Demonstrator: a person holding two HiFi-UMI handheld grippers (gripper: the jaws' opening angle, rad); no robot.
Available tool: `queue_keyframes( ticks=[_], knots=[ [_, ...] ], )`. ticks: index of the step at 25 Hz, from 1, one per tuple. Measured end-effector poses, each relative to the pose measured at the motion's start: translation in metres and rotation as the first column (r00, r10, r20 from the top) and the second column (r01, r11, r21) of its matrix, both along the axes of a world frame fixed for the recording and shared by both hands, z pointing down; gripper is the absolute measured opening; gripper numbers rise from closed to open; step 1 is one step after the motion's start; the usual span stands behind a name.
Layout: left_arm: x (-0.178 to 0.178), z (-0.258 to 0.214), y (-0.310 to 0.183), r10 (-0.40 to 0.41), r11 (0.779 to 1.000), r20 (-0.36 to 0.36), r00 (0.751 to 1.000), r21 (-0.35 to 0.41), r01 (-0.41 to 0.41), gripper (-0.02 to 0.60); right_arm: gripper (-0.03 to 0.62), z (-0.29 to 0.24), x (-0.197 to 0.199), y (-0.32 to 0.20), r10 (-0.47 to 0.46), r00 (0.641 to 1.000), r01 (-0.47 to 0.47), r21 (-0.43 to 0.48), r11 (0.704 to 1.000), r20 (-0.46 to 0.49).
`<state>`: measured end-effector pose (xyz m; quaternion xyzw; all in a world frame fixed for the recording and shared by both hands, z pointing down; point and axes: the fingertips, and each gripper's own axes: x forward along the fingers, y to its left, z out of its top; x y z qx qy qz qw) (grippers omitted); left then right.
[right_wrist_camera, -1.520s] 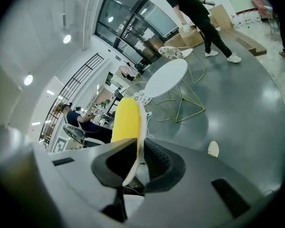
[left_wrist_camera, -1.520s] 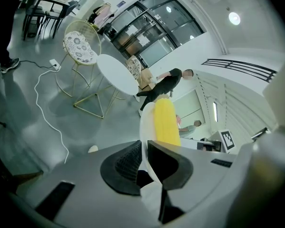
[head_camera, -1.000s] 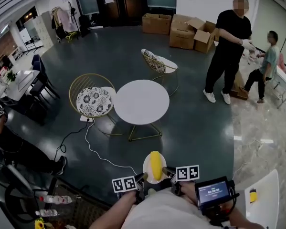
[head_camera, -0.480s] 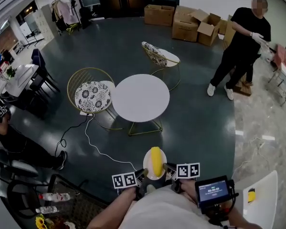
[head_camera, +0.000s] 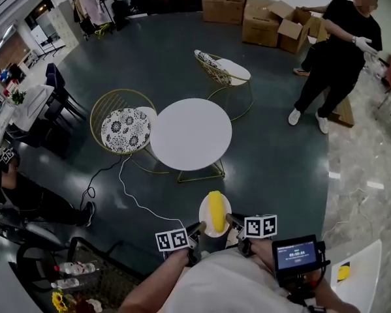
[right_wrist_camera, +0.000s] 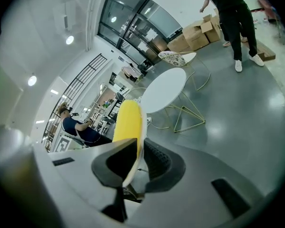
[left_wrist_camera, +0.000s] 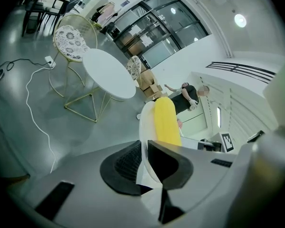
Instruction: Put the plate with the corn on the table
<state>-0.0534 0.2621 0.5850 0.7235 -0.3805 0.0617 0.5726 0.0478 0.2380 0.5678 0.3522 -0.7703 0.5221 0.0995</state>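
A white plate (head_camera: 205, 222) with a yellow corn cob (head_camera: 216, 210) on it is held in the air between both grippers, low in the head view. My left gripper (head_camera: 198, 228) is shut on the plate's left rim (left_wrist_camera: 144, 127). My right gripper (head_camera: 230, 220) is shut on its right rim (right_wrist_camera: 139, 141). The corn (left_wrist_camera: 165, 122) lies lengthwise on the plate and shows again as the cob (right_wrist_camera: 125, 122) in the right gripper view. The round white table (head_camera: 191, 134) stands ahead on gold wire legs, some way from the plate.
Two gold wire chairs, one with a patterned cushion (head_camera: 125, 129) and another (head_camera: 219, 72), flank the table. A white cable (head_camera: 133, 197) runs over the dark floor. Two people (head_camera: 337, 51) stand at the back right by cardboard boxes (head_camera: 267, 21). A seated person (head_camera: 25, 197) is at left.
The view has advanced toward the round table, which now sits closer and lower in the frame. The plate with corn stays gripped between both grippers. The people at right have shifted.
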Motion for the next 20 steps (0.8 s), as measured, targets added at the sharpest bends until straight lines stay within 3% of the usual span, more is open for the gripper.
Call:
queue_keyframes(
  ticks=[11, 20],
  knots=[
    [0.033, 0.000, -0.045, -0.064, 0.998, 0.032, 0.997, -0.021, 0.064, 0.043, 0.054, -0.001, 0.032, -0.051, -0.049, 0.998, 0.049, -0.010, 0.999, 0.041],
    [0.034, -0.003, -0.075, -0.067, 0.997, 0.052, 0.996, -0.032, 0.069, 0.044, 0.054, 0.004, 0.034, -0.080, -0.051, 0.997, 0.054, -0.035, 0.998, 0.061]
  ],
)
